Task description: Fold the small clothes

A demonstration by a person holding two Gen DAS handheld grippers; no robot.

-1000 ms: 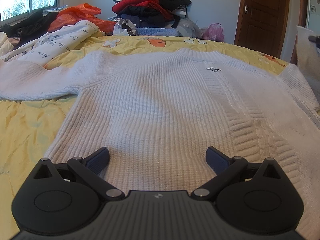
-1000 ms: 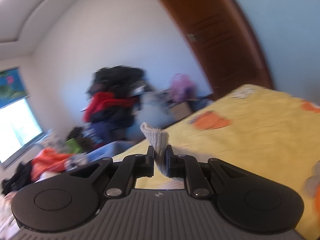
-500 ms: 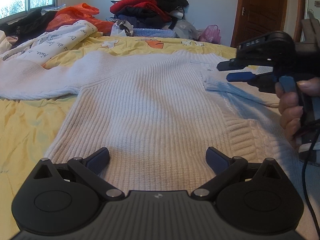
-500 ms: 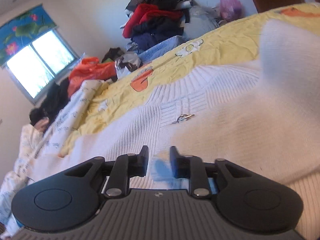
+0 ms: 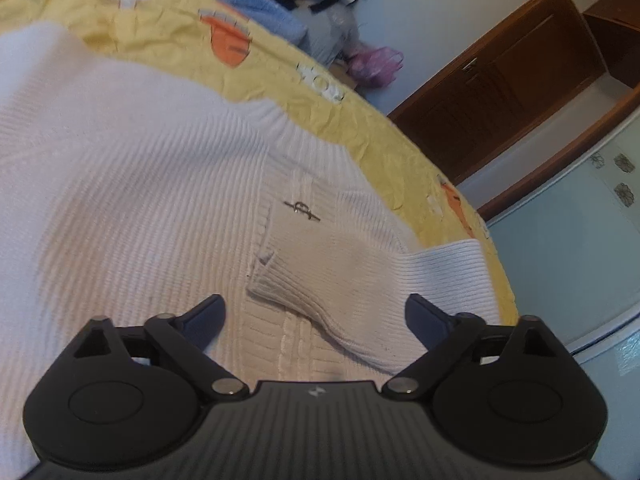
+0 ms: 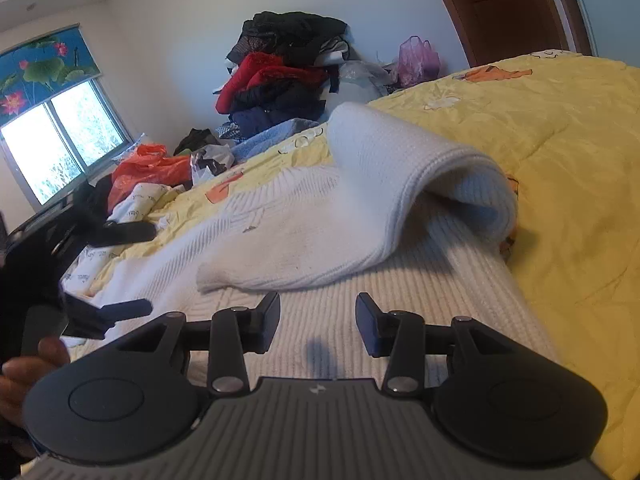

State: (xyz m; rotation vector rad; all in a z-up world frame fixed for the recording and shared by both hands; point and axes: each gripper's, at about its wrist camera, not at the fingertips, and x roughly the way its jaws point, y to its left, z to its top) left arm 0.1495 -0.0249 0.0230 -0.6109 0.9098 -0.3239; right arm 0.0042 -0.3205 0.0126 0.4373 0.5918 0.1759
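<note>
The left gripper (image 5: 316, 312) hovered low over the white ribbed knit sweater (image 5: 132, 208), its fingers (image 5: 206, 312) spread wide apart and holding nothing. The sweater lay flat on the bed's yellow quilt with orange prints (image 5: 320, 92), and its small dark embroidered emblem (image 5: 302, 210) sat just ahead of the gripper. The sweater's right sleeve (image 5: 360, 276) was folded inward across the chest, with its ribbed cuff (image 5: 272, 284) resting near the middle of the body (between the left gripper's fingers in that view). In the right wrist view the same sleeve (image 6: 360, 208) arched over from the sweater's edge and lay on the body, the fold standing up in a soft hump. The right gripper (image 6: 318, 326) sat just behind it, above the sweater's hem, fingers (image 6: 272, 320) apart and empty. Beyond the bed stood a heap of dark and red clothes (image 6: 280, 68), a pink plastic bag (image 6: 418, 58) and a brown wooden door (image 6: 508, 4).
</note>
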